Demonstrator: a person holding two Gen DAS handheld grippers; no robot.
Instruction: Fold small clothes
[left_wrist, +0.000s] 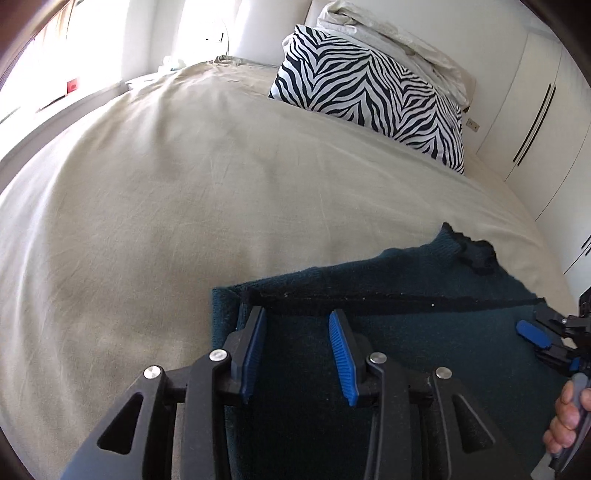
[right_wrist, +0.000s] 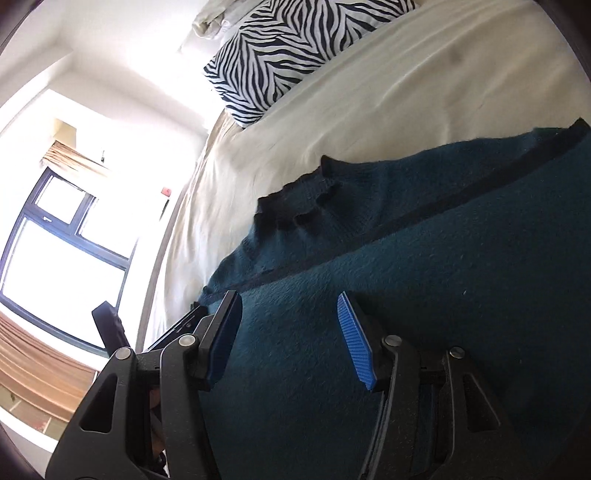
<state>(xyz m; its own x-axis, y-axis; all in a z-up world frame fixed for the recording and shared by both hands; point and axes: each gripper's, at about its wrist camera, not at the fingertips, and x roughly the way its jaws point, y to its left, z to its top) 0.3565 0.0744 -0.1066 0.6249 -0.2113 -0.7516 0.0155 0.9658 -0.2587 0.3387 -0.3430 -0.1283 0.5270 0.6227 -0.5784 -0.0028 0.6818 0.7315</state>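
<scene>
A dark teal knitted garment (left_wrist: 406, 317) lies flat on the beige bed cover (left_wrist: 166, 192), with a folded layer edged by a black seam across it. My left gripper (left_wrist: 297, 317) is open just above its left folded edge, holding nothing. My right gripper (left_wrist: 535, 338) shows at the right edge of the left wrist view with a hand behind it. In the right wrist view the garment (right_wrist: 424, 295) fills the lower right, and my right gripper (right_wrist: 288, 306) is open over its folded layer, empty. A ruffled black-trimmed cuff (right_wrist: 295, 210) lies beyond it.
A zebra-print pillow (left_wrist: 373, 92) and a rumpled white pillow (left_wrist: 399, 40) lie at the head of the bed. White wardrobe doors (left_wrist: 535, 122) stand on the right. A bright window (right_wrist: 62, 236) is beside the bed.
</scene>
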